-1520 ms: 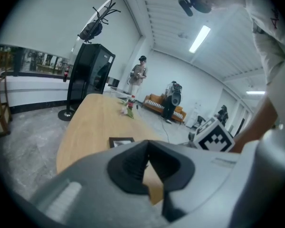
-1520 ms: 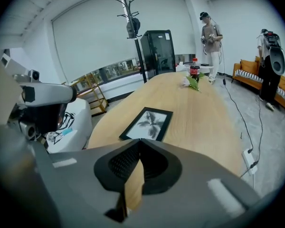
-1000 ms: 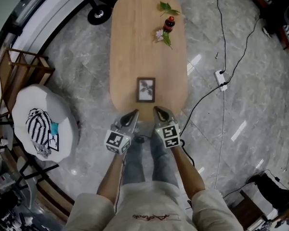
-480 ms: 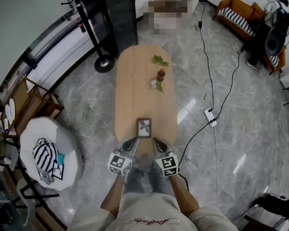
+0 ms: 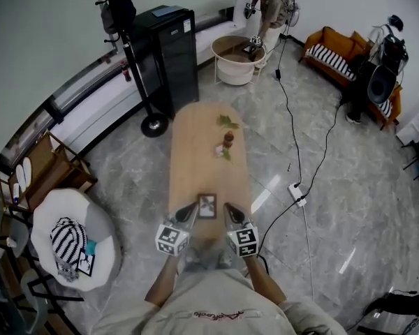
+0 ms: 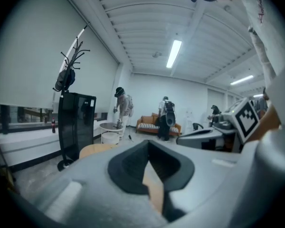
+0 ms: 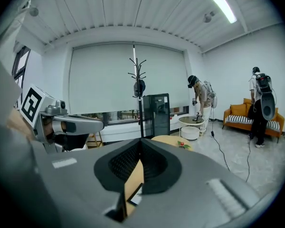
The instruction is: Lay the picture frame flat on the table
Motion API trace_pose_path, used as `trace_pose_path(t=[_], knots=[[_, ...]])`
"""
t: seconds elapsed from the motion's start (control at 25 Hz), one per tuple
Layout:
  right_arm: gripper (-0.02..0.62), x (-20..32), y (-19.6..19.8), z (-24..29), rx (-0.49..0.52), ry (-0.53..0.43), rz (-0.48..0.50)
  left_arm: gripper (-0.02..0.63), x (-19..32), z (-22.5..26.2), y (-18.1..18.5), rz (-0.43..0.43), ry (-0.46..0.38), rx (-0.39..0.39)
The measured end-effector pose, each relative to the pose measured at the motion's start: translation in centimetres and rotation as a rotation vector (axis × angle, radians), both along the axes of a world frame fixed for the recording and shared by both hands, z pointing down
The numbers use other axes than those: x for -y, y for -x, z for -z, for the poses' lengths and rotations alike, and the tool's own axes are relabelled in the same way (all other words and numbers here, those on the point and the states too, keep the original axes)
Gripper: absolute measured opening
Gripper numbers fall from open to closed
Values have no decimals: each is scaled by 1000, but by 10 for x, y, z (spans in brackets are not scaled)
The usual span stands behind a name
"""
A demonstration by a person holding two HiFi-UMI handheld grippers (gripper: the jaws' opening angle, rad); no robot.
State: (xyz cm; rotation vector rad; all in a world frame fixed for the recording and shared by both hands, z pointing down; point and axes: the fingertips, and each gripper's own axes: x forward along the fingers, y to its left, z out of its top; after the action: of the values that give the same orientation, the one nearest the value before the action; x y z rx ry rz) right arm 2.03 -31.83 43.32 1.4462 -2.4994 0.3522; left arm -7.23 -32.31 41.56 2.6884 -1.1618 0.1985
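The picture frame [image 5: 207, 206] is at the near end of the table [image 5: 199, 145]. Its long axis runs away from me, along the table, with the picture side up. My left claw [image 5: 193, 207] and right claw [image 5: 228, 207] are both closed and hold nothing. They point at the frame from either side.

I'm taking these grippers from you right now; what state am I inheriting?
Left gripper: shut, empty, at the near end of the table. Right gripper: shut, empty, likewise. Picture frame sits on the table between them; neither grips it. It looks face up, but flat or leaning cannot be told. To do: confirm it lies flat; if not, lay it down.
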Motion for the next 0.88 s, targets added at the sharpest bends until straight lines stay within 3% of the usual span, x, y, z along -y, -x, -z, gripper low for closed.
trace_pose_path(t=[0.44,0.88], knots=[[3,-5,-22,56,-6,-110,-28,-1,3,57,-17,4,-110,-16],[3,-5,-23,65,17,-120,-43,-1,-3,54,-17,6,-92,-19]])
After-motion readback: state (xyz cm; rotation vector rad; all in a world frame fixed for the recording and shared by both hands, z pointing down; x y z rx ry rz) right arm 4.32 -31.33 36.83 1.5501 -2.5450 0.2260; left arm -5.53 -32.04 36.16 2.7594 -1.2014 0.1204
